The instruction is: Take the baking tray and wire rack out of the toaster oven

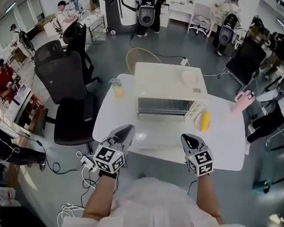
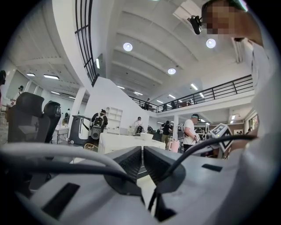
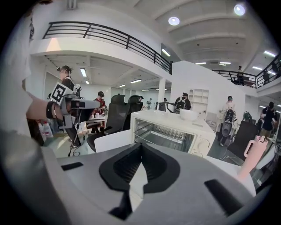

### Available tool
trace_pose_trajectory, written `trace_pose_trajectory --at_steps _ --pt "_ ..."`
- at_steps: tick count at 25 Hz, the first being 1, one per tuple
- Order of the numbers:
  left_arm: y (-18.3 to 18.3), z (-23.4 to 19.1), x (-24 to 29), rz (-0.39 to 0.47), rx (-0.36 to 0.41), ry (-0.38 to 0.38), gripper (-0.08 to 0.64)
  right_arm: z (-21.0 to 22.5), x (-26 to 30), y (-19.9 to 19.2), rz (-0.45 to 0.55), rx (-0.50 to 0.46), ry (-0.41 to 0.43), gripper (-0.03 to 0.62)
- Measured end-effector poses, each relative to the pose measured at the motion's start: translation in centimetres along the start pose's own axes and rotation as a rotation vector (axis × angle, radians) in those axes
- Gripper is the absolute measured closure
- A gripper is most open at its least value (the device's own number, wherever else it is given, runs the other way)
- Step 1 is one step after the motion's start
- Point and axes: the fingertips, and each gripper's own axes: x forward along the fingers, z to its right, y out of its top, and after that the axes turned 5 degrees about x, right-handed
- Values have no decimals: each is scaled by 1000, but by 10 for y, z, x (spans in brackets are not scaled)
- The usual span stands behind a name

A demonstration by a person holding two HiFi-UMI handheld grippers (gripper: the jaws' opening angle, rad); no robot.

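White table (image 1: 225, 144) in a big open workroom, and on it sits the toaster oven (image 1: 169, 92), cream-coloured, mouth facing the person. Its door (image 1: 158, 137) is folded down flat toward the near edge. Inside the open mouth the wire rack (image 1: 160, 106) shows as a grid of thin bars; whether the baking tray lies with it, I cannot tell from here. The small label on the oven's top is too small to read.

Now the claws. The left claw (image 1: 129, 129) is in front of the oven, just off the door's left corner, jaws pressed together with nothing between them. The right claw (image 1: 187, 137) is in front of the oven too, off the door's right side, also closed tight and empty, pointing at the open mouth. Neither touches the oven. Each carries a cube with black-and-white square markers.

On top of the oven stands a white bowl (image 1: 190, 76). Right of the oven lies a yellow corn cob (image 1: 205, 121); farther right, a pink jug (image 1: 244, 99). Left of the oven stands a bottle (image 1: 117, 88) of yellowish liquid, and beyond it, black office chairs (image 1: 68, 91).
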Motion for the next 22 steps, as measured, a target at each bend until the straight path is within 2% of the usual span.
trace_pose_trajectory --at_steps 8,16,19,22 --pt "-20 -21 26 -36 -1 -54 546 6 39 -8 -61 -55 7 588" --pt "-30 -30 61 -48 -13 -46 546 30 84 -6 -111 -118 40 587" --pt "-35 -31 70 -61 -18 -46 546 33 106 -9 -144 -162 69 551" --pt "-47 -33 74 -85 -34 -33 546 31 126 -18 -186 -218 104 548"
